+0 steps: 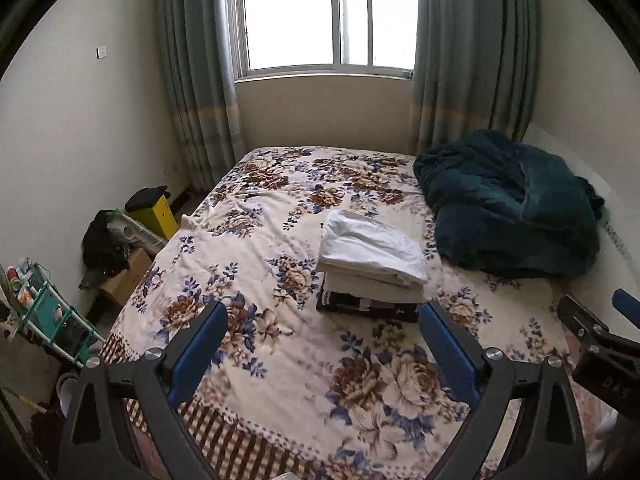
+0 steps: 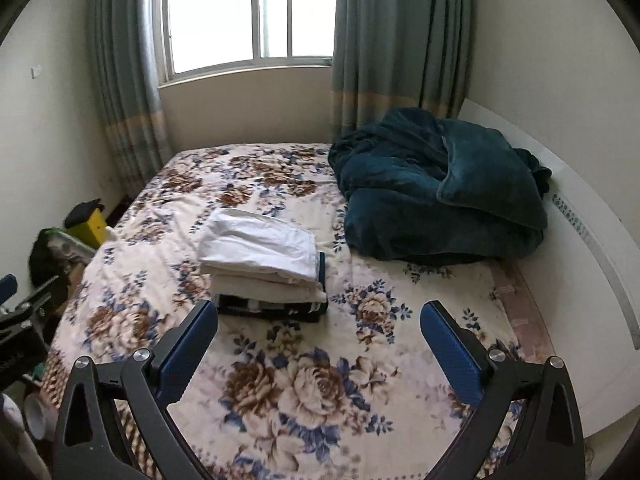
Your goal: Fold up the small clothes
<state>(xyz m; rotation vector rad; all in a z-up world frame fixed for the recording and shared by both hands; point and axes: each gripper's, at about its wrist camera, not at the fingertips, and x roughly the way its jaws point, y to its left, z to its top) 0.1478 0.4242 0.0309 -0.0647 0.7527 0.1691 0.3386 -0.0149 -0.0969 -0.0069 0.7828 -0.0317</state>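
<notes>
The left gripper is being held above the near part of the bed, its blue-padded jaws spread wide and gripping nothing. The right gripper is being held beside it at a similar height, its jaws likewise spread wide and empty. The stack of folded clothes is lying near the middle of the bed on the floral bedspread, just beyond both pairs of fingertips and apart from them. A white garment is lying on top, cream pieces are lying beneath it, and a dark patterned piece is lying at the bottom. A crumpled dark teal blanket is lying to the right of the stack, against the white headboard. The curtained window is being seen behind the bed.
</notes>
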